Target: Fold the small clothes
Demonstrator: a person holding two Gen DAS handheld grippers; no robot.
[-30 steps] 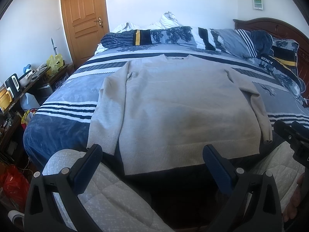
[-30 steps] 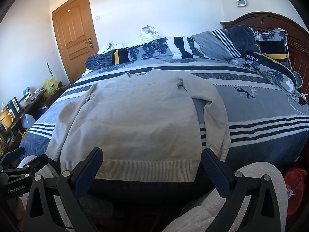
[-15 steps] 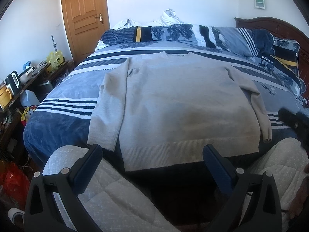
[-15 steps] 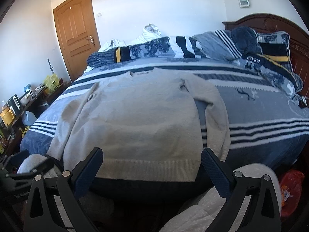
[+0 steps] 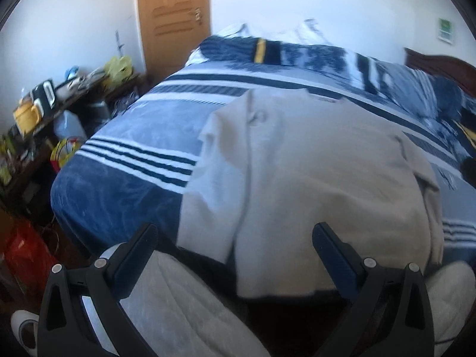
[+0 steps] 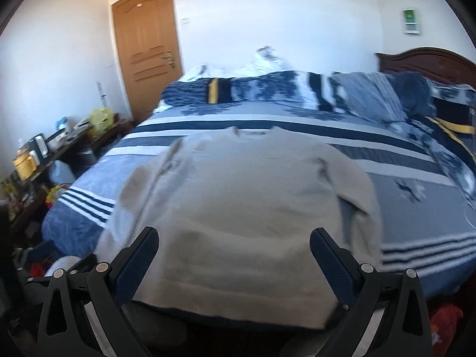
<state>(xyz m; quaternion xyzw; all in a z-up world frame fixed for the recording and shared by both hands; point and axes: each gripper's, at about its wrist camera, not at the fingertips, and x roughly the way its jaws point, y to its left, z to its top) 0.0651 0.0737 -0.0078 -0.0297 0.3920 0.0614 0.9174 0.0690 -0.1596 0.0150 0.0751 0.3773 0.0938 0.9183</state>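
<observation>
A light grey-beige knit sweater (image 5: 321, 178) (image 6: 247, 208) lies spread flat, front side down the bed, its hem at the near edge and both sleeves along its sides. My left gripper (image 5: 235, 244) hangs open just short of the hem, above the left sleeve cuff and lower left corner. My right gripper (image 6: 235, 250) is open too, with its fingers hovering over the middle of the hem. Neither holds any cloth. Both views are blurred by motion.
The bed (image 6: 416, 184) has a blue, white and grey striped cover, with rolled bedding and pillows (image 6: 312, 92) at the far side. A cluttered side table (image 5: 44, 110) stands at left, near a wooden door (image 6: 145, 44). Padded grey trouser legs (image 5: 184, 309) show below.
Both grippers have moved forward and lower toward the sweater's hem. The left view has swung left toward the sleeve side; the right one now sits over the hem.
</observation>
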